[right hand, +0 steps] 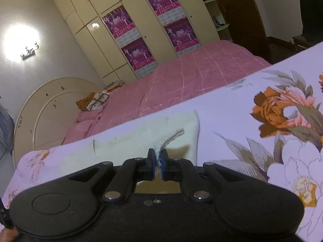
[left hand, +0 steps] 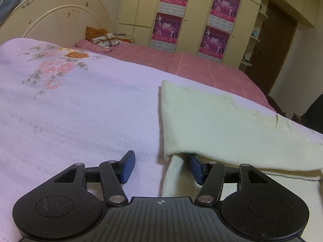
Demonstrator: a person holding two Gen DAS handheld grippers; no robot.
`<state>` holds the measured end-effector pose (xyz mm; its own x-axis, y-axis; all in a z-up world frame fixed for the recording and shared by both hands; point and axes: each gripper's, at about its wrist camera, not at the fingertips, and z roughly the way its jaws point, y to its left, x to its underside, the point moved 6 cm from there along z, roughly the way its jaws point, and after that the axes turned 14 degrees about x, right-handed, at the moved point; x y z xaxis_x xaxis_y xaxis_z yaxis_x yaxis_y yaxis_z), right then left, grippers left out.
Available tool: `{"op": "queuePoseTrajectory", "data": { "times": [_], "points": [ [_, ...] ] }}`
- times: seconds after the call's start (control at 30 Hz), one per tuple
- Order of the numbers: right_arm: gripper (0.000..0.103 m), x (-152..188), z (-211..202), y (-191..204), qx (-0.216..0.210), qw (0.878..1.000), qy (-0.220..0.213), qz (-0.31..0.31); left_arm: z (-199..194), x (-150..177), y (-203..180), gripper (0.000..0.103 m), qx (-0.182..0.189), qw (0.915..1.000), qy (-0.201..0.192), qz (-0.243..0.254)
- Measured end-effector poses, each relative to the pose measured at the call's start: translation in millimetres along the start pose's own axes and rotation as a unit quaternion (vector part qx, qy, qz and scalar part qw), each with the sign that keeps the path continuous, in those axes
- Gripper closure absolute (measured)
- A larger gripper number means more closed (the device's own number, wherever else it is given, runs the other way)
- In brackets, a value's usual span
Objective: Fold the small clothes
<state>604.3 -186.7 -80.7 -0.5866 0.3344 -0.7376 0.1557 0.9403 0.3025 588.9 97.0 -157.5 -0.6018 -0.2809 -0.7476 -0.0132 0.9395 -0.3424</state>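
A floral sheet [left hand: 84,109] spreads beneath both grippers, with a pink bedspread [left hand: 201,68] far beyond the fingertips. The cream garment [left hand: 218,121] lies folded on the sheet ahead of the left gripper [left hand: 161,166], whose fingers stand wide apart, the right one tucked under the fold's near edge. The right gripper [right hand: 158,162] has its fingers pinched on the garment's ribbed edge [right hand: 171,137], lifting it.

I see a cream knit garment [left hand: 212,121] lying on the floral sheet, folded over itself, its near edge lifted; a ribbed corner [right hand: 171,138] of it is raised and pinched.
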Motion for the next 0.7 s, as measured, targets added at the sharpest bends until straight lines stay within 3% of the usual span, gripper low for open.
{"op": "queuePoseTrajectory", "data": {
  "times": [0.33, 0.43, 0.47, 0.53, 0.63, 0.7],
  "points": [
    [0.097, 23, 9, -11, 0.022, 0.999, 0.024, 0.002, -1, 2, -2, 0.044, 0.000, 0.9999, 0.006, 0.016],
    [0.096, 30, 18, -17, 0.040, 0.999, 0.033, -0.007, -4, 4, -8, 0.044, 0.012, 0.9941, 0.037, 0.102],
    [0.096, 29, 16, -19, 0.045, 0.998, 0.029, -0.009, -12, 3, -6, 0.044, 0.018, 0.9918, 0.041, 0.120],
    [0.082, 24, 3, -25, 0.074, 0.997, 0.007, -0.015, -33, -4, -1, 0.044, 0.042, 0.9916, 0.014, 0.121],
    [0.085, 12, -14, -24, 0.062, 0.998, -0.028, -0.020, -39, -21, -13, 0.044, 0.088, 0.9905, -0.029, 0.102],
    [0.087, 11, -6, -9, 0.055, 0.997, -0.026, -0.045, -23, -24, -33, 0.044, 0.115, 0.9877, -0.029, 0.102]
  ]
}}
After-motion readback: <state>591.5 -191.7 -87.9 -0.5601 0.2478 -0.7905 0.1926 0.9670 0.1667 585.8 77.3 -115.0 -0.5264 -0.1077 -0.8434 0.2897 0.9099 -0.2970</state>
